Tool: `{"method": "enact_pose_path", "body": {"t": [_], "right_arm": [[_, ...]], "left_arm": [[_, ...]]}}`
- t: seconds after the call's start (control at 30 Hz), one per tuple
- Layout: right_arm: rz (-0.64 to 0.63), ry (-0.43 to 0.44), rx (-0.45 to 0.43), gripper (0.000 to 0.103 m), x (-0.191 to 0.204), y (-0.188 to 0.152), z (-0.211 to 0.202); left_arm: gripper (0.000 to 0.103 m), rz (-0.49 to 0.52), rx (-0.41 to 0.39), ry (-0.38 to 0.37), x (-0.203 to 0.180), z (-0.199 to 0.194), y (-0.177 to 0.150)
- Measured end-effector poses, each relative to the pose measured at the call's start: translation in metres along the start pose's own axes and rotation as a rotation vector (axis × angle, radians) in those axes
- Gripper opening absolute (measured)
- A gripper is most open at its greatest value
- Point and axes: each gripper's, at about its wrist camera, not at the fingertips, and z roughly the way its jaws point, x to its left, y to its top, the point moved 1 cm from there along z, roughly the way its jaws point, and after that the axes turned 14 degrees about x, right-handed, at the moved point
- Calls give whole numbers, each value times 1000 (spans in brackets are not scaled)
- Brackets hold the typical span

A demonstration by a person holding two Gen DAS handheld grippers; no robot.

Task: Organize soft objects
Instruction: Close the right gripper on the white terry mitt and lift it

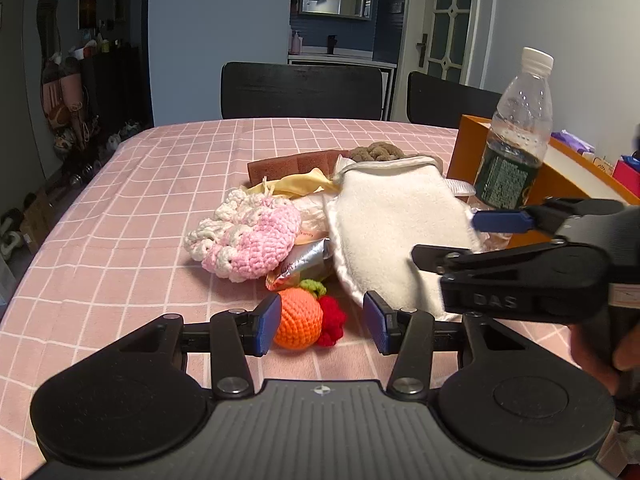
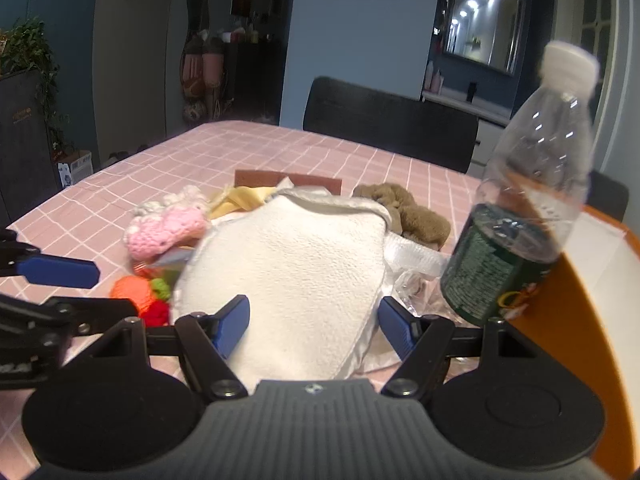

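Note:
A pile of soft things lies on the pink checked tablecloth (image 1: 120,208). My left gripper (image 1: 324,326) is open, its blue pads either side of an orange crocheted ball (image 1: 298,322) with a red crocheted piece (image 1: 332,320) beside it. My right gripper (image 2: 314,330) is open around the near edge of a white fluffy mitt (image 2: 296,276), also in the left wrist view (image 1: 384,232). A pink and white crocheted piece (image 1: 244,240), a yellow cloth (image 1: 296,184), a brown sponge (image 1: 288,166) and a brown scrunchie (image 2: 408,212) lie behind.
A plastic water bottle (image 2: 520,216) stands right of the mitt, against an orange box (image 1: 560,188). A foil wrapper (image 1: 304,264) lies under the pile. Black chairs (image 1: 300,90) stand at the table's far edge.

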Motion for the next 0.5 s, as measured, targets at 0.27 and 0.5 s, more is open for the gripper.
{"method": "enact_pose_path", "body": {"t": [0.27, 0.5], "right_arm": [[-45, 20, -3, 8, 3, -3, -2], [-47, 89, 83, 1, -3, -32, -4]], "left_arm": [[70, 2, 16, -32, -1, 10, 5], [89, 37, 34, -49, -8, 20, 0]]}}
